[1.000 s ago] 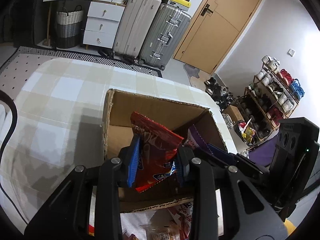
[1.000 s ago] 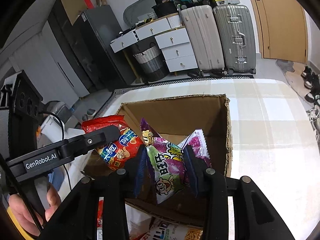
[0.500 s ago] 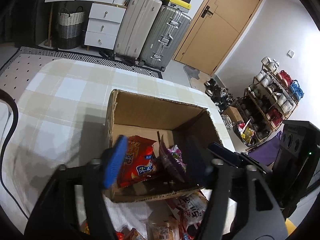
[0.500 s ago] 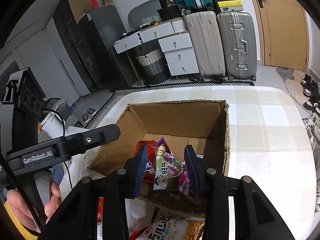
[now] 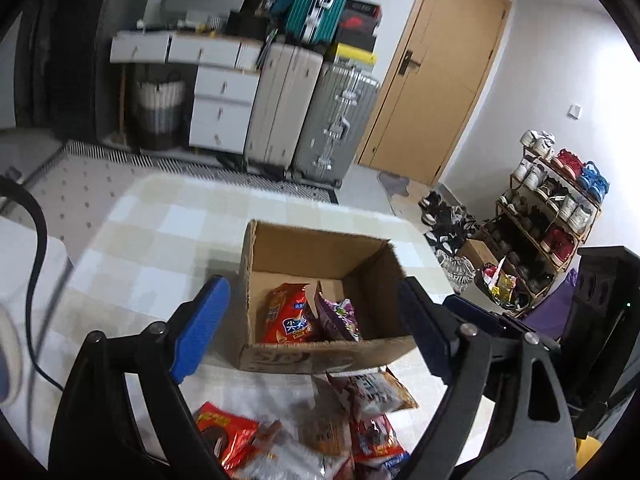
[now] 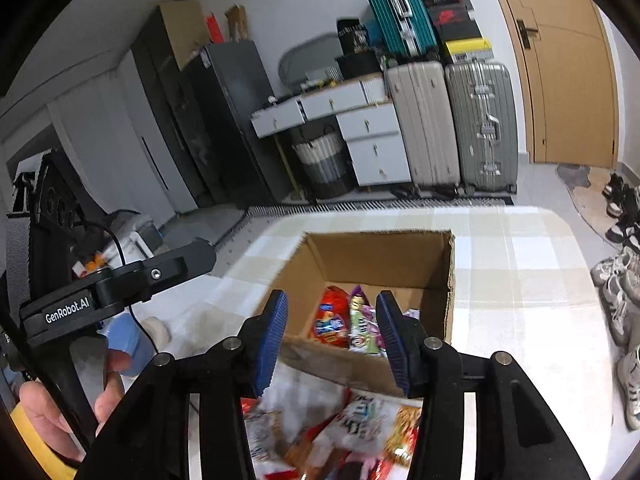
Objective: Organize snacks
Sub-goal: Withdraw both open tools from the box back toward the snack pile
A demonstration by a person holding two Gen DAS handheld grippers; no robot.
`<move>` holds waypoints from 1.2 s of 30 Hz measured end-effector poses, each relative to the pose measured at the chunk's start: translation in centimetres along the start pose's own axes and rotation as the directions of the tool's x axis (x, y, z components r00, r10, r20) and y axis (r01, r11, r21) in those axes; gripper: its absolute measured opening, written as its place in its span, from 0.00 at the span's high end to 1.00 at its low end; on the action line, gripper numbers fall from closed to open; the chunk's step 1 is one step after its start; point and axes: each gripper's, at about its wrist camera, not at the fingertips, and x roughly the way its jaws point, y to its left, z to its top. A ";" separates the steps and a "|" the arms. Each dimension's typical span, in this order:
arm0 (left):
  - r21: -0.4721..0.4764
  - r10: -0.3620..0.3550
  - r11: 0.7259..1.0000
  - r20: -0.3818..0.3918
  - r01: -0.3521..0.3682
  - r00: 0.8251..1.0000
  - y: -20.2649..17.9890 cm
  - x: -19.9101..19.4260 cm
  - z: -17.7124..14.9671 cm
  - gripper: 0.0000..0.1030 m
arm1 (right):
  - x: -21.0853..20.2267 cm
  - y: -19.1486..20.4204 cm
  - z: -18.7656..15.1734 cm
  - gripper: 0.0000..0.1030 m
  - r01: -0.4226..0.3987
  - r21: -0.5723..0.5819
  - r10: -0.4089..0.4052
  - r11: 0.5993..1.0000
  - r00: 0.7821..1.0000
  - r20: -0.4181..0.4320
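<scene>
An open cardboard box [image 5: 320, 354] [image 6: 448, 280] stands on the checked tablecloth. Inside it lie a red snack bag [image 5: 286, 314] [image 6: 330, 320] and a purple snack bag [image 5: 338, 316] [image 6: 362, 326]. My left gripper [image 5: 316, 330] hangs above the box's near side, its jaws opening wide with nothing between the blue pads. My right gripper [image 6: 332, 334] is also raised before the box, its jaws opening, and the pads press on nothing. A heap of loose snack packets [image 5: 320, 432] [image 6: 340, 428] lies on the table on the near side of the box.
A black cable [image 5: 38, 248] runs along the table's left side. A person's hand [image 6: 60, 408] holds the left gripper's handle. Suitcases [image 5: 312, 120], white drawers [image 5: 220, 100] and a shoe rack [image 5: 548, 220] stand beyond the table.
Both grippers let go of their bags, the red from the left, the purple from the right; both bags now lie in the box. Both grippers drew back and up, jaws widening.
</scene>
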 end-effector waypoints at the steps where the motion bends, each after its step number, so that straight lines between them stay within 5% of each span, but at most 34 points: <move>1: 0.007 0.005 1.000 0.020 -0.005 1.000 -0.4 -1.7 -0.1 0.16 | -0.9 0.4 -0.1 0.54 -0.010 -0.002 0.010 1.000 1.000 0.012; 9: -0.014 0.002 1.000 0.195 0.000 0.981 -1.3 -16.6 -2.8 0.01 | -8.7 4.3 -2.8 0.54 -0.115 -0.030 0.118 0.993 0.985 0.129; 17: -0.052 -0.008 0.998 0.327 0.027 0.945 -1.2 -33.0 -7.8 0.01 | -16.9 8.8 -7.0 0.54 -0.167 -0.064 0.177 0.984 0.958 0.226; 19: -0.048 0.000 0.999 0.367 0.019 0.930 -1.1 -37.2 -9.2 0.01 | -19.2 9.5 -8.0 0.47 -0.184 -0.068 0.196 0.981 0.944 0.265; 21: -0.055 0.023 0.998 0.374 -0.002 0.927 -0.8 -40.3 -10.8 0.01 | -21.3 10.1 -9.3 0.19 -0.188 -0.065 0.199 0.980 0.933 0.300; 22: -0.064 0.026 0.998 0.368 -0.002 0.929 -0.5 -41.5 -12.1 0.01 | -22.4 10.5 -10.4 0.14 -0.176 -0.064 0.187 0.982 0.927 0.325; 25: -0.118 0.041 0.993 0.353 0.001 0.935 1.1 -42.3 -16.5 0.01 | -24.8 11.4 -14.3 0.06 -0.133 -0.088 0.156 0.987 0.912 0.379; 29: -0.178 0.061 0.984 0.285 -0.010 0.956 3.8 -38.1 -22.9 0.01 | -24.1 11.9 -19.2 0.01 0.001 -0.132 0.043 0.991 0.943 0.331; 32: -0.164 0.052 0.986 0.166 -0.024 0.985 4.4 -32.8 -24.5 0.01 | -21.4 12.0 -22.0 0.01 0.144 -0.195 -0.099 0.970 0.969 0.225; 36: -0.155 0.052 0.987 0.119 -0.033 0.992 4.8 -28.7 -25.0 0.01 | -18.0 11.0 -21.9 0.01 0.235 -0.235 -0.202 0.943 0.967 0.157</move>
